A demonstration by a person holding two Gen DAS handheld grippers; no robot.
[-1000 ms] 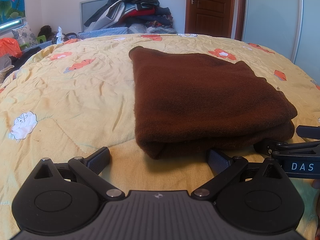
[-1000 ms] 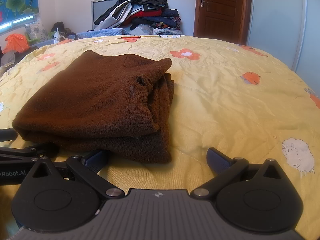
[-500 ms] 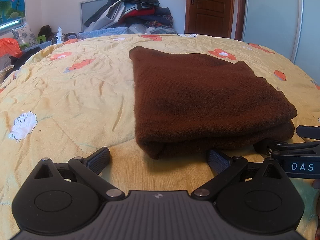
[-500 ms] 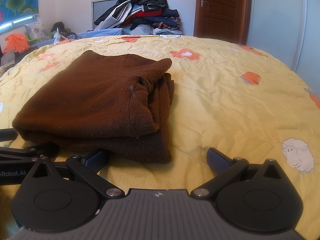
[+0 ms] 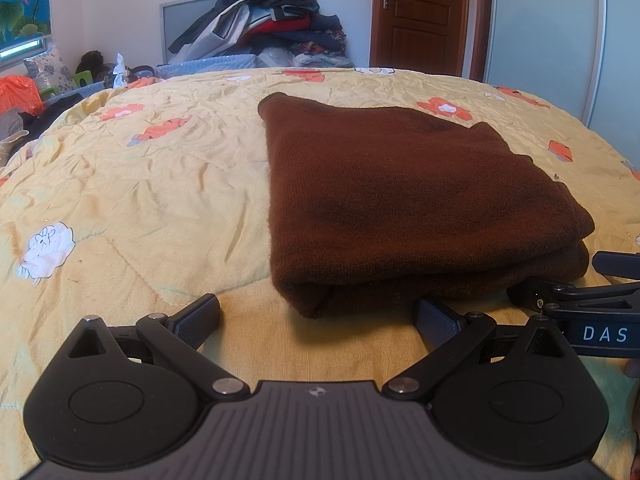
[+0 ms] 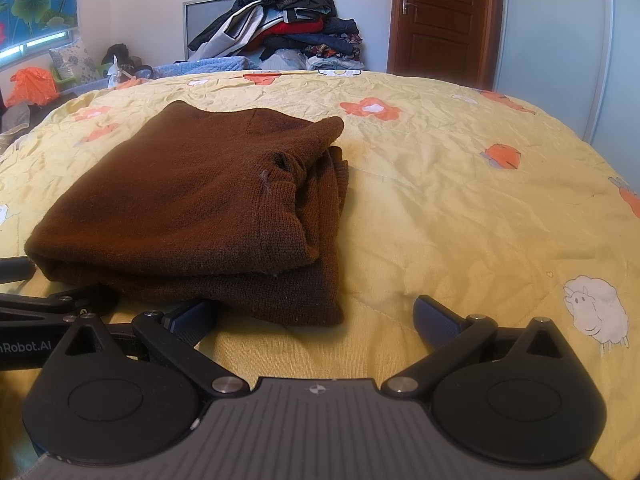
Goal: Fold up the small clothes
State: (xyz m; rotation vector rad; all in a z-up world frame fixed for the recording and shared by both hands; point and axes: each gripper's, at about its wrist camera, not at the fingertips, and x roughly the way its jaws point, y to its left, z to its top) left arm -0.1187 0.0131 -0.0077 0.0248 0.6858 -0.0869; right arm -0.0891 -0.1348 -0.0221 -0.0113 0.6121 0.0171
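A: Biggest thing first, then. What has changed on the bed [image 5: 132, 184]?

B: Nothing that I can find. Held against the views from a second ago and half a second ago, the yellow flowered quilt, the brown sweater [image 5: 400, 196] and both tools sit exactly where they were. No fold has moved.

A: And what does that mean for the job?

B: My reading is that this garment is done, or nearly. It lies on the quilt as a compact, layered rectangle, its thick folded edge toward the cameras. From the right wrist view the brown sweater [image 6: 192, 204] shows a ribbed cuff tucked at its right side, a little untidy but contained. The stillness looks like a pause after the last fold.

A: Now the left claw [image 5: 316, 316]?

B: Spread wide and holding nothing. Its two pads rest low over the quilt, one on each side of the sweater's near left corner; the right-hand pad sits just beside the cloth, and I cannot tell whether it touches.

A: And the right claw [image 6: 316, 316]?

B: Also wide apart and empty, at the near right corner. Its left pad is partly hidden beneath the sweater's edge; the other is over bare quilt.

A: Smaller things?

B: Only the clothes pile [image 6: 280, 28] beyond the bed, well apart.
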